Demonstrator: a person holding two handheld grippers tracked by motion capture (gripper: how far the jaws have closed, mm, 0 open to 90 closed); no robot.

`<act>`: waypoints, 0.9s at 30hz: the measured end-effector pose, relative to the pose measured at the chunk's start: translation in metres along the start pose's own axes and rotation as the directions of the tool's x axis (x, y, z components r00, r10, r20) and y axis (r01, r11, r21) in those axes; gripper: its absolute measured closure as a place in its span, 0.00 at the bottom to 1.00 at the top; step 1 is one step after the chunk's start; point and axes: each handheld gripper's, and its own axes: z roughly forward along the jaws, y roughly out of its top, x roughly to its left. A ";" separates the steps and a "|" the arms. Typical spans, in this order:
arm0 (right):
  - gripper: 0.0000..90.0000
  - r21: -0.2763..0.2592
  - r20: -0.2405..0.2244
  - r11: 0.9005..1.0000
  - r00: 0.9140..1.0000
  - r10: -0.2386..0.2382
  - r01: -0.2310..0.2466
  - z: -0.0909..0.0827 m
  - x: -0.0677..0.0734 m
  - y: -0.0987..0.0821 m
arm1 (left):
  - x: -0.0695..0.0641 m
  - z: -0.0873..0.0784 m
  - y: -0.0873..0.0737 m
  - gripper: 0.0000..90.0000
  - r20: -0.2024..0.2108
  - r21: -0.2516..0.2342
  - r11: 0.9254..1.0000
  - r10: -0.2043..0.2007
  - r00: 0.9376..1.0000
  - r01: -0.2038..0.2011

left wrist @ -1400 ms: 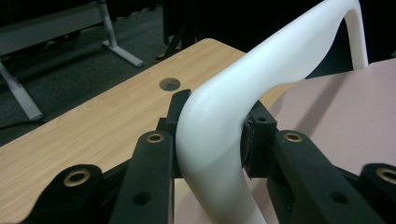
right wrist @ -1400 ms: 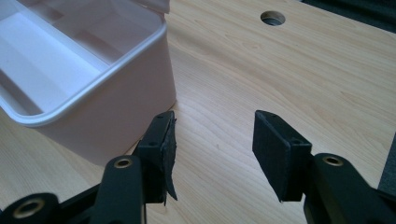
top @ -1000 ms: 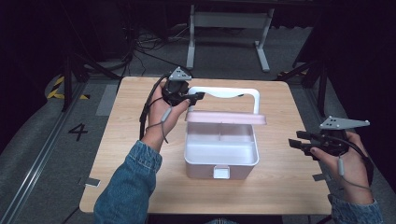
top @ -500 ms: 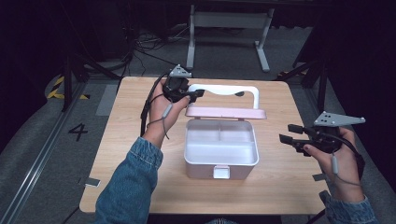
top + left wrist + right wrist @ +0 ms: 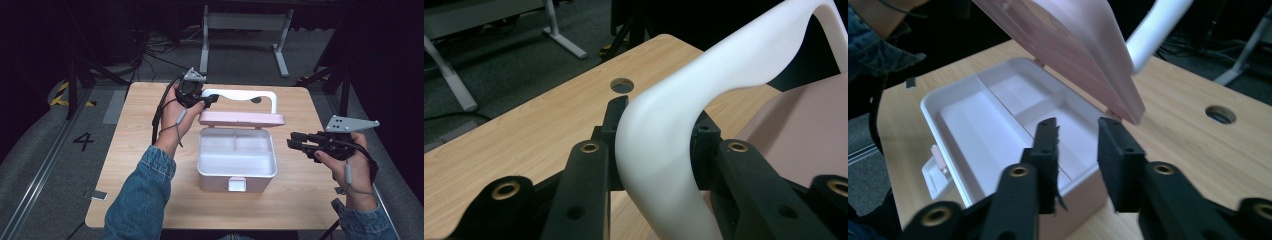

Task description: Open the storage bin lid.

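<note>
On the wooden table (image 5: 150,165) a pink box (image 5: 237,172) sits mid-table, its lid (image 5: 242,118) lifted back by the left gripper (image 5: 200,100) clamped on the white handle (image 5: 250,95), while the right gripper (image 5: 295,142), jaws apart and empty after just closing partway, hovers just right of the box, pointing toward it

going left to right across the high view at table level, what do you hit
left gripper shut on the white handle → open pink box → right gripper, jaws just closing on nothing
</note>
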 end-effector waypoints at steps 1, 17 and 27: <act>0.88 -0.010 -0.006 1.000 1.000 -0.008 0.008 0.001 0.000 0.001 | 0.000 0.000 0.000 0.76 -0.012 -0.001 1.000 0.000 1.000 0.000; 1.00 -0.144 -0.017 0.990 1.000 0.002 -0.005 0.026 0.001 0.016 | 0.000 -0.005 0.000 0.73 -0.007 0.002 1.000 -0.006 1.000 0.006; 1.00 -0.142 -0.010 0.990 1.000 0.001 -0.002 0.027 0.000 0.016 | 0.000 -0.018 -0.005 0.50 -0.015 -0.050 0.999 -0.007 1.000 0.006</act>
